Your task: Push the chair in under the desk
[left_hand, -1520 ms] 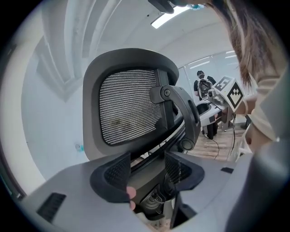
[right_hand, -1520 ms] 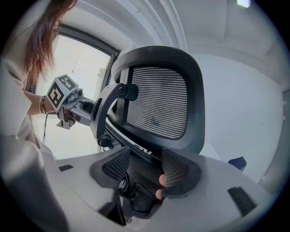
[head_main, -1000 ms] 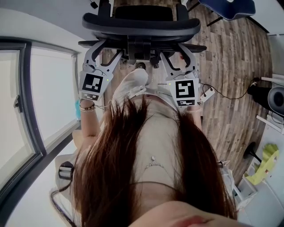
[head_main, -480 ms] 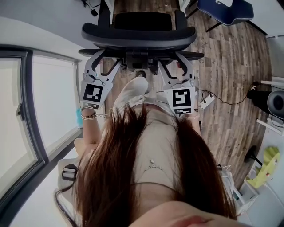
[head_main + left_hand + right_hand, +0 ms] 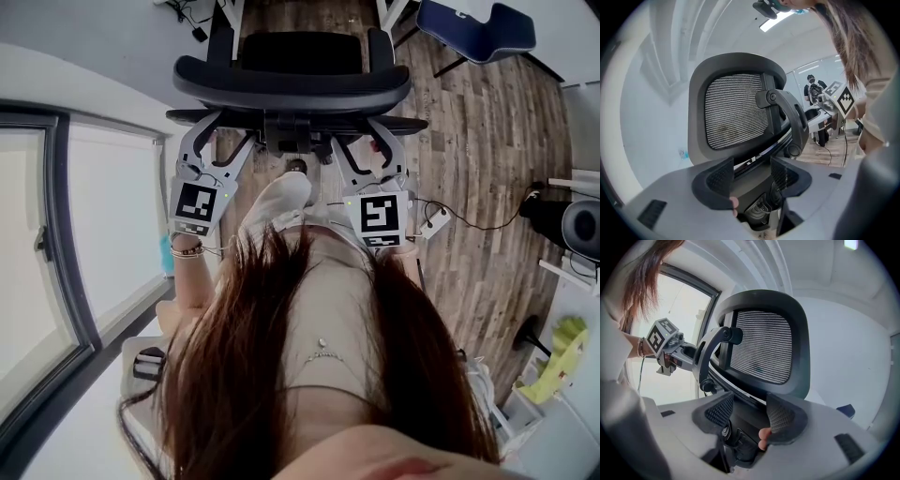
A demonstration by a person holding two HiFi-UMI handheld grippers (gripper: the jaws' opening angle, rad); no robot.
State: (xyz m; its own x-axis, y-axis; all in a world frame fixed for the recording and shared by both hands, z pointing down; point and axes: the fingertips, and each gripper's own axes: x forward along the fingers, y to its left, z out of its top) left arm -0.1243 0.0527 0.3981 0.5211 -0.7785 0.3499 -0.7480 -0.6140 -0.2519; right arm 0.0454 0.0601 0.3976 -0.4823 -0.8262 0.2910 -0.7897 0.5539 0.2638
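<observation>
A black office chair [image 5: 292, 82] stands in front of me with its mesh back [image 5: 736, 112] toward me and its seat [image 5: 300, 47] between two white desk legs [image 5: 231, 14] at the top of the head view. My left gripper [image 5: 217, 131] is open at the left end of the bar under the chair back. My right gripper [image 5: 372, 133] is open at the bar's right end. In the left gripper view, the left gripper [image 5: 750, 176] has the chair's lower frame between its fingers [image 5: 717, 180]. The right gripper view shows the right gripper [image 5: 747, 416] and the mesh back [image 5: 761, 345] the same way.
A window wall [image 5: 56, 234] runs along the left. A blue chair [image 5: 473, 28] stands at the back right. A power strip with cable [image 5: 433, 220] lies on the wood floor, and a black round device [image 5: 581, 225] sits at the right. The person's white shoe [image 5: 277, 192] is behind the chair base.
The view has shifted forward a little, so more of the seat and floor shows at the top. Both grippers stay open at the chair back's lower bar.
</observation>
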